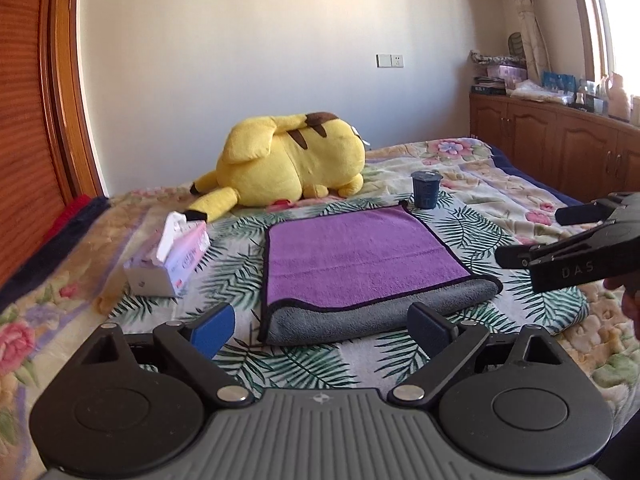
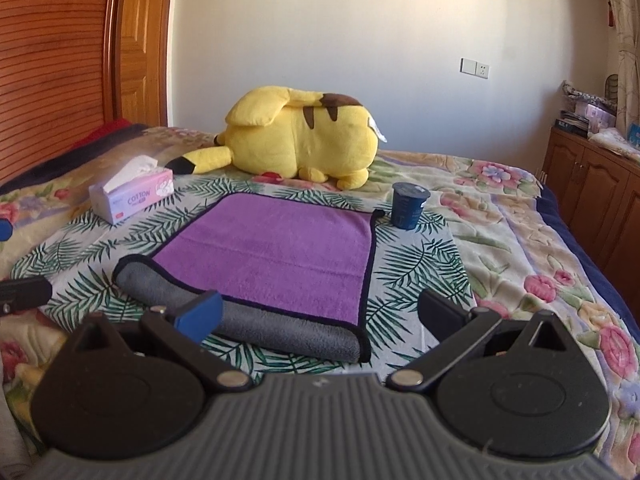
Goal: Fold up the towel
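The left gripper (image 1: 320,326) hovers low over the bed with its blue-padded fingers spread wide and holding nothing, aimed at the near folded edge of the towel (image 1: 360,248). The right gripper (image 2: 320,316) is likewise spread wide and holding nothing, level with the same edge from the other side; its left finger overlaps the grey roll in that view, though contact cannot be told. In the left wrist view the right gripper (image 1: 536,236) enters from the right, tilted, its body cut off by the frame edge. The towel (image 2: 276,256) lies flat on the bed, folded once: a fluffy purple top layer with dark piping over a thick grey underside that bulges at the near fold. Beneath it is a leaf-printed cloth (image 2: 412,276) on a flowered quilt (image 2: 520,240). Just beyond the towel's far right corner stands a small dark blue cup (image 2: 408,206), upright. To the left sits a pink tissue box (image 2: 128,196) with a tissue sticking up. Farther back a yellow plush toy (image 2: 300,140) lies on its side, face hidden.
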Demonstrator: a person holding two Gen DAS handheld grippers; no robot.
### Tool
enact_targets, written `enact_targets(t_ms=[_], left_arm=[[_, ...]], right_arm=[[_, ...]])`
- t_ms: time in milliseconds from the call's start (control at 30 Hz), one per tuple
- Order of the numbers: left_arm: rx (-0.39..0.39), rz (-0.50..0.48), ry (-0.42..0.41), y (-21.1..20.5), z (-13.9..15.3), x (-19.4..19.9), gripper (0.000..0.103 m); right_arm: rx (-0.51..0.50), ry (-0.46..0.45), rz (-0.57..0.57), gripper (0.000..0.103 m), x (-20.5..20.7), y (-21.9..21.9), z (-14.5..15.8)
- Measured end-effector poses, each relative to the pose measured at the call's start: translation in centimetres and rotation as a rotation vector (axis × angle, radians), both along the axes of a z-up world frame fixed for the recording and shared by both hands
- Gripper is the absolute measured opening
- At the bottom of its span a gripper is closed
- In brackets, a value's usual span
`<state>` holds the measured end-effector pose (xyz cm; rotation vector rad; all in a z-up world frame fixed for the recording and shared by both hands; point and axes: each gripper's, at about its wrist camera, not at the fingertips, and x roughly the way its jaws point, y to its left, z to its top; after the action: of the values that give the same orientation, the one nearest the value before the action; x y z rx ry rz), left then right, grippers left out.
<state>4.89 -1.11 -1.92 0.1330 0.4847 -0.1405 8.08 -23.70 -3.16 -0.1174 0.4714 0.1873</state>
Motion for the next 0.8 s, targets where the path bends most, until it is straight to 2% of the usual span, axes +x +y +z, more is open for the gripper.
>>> enact_targets(t_ms=[300,600,700,800], left_arm=[[-0.027,0.019,0.038,1.1,-0.1,2.4,0.077],[0.019,0.017,0.071,1.5,-1.2,5.3,0.071],[0.015,0.020,0.092,1.8,-1.7,6.3,0.064],[0.007,0.018,0.116,2.1,-2.1,7.2,0.058]], right_arm=[[-0.029,0.040,0.039,0.103,1.8,0.3,-0.7],[-0.009,0.106,0.070,0.102,4.1,-0.1,-1.5],[0.005,0.135,0.081,0.089,4.8,-0.4,-1.8],[0.011,0.162,0.095,0.087,5.5,-0.6,-2.1]])
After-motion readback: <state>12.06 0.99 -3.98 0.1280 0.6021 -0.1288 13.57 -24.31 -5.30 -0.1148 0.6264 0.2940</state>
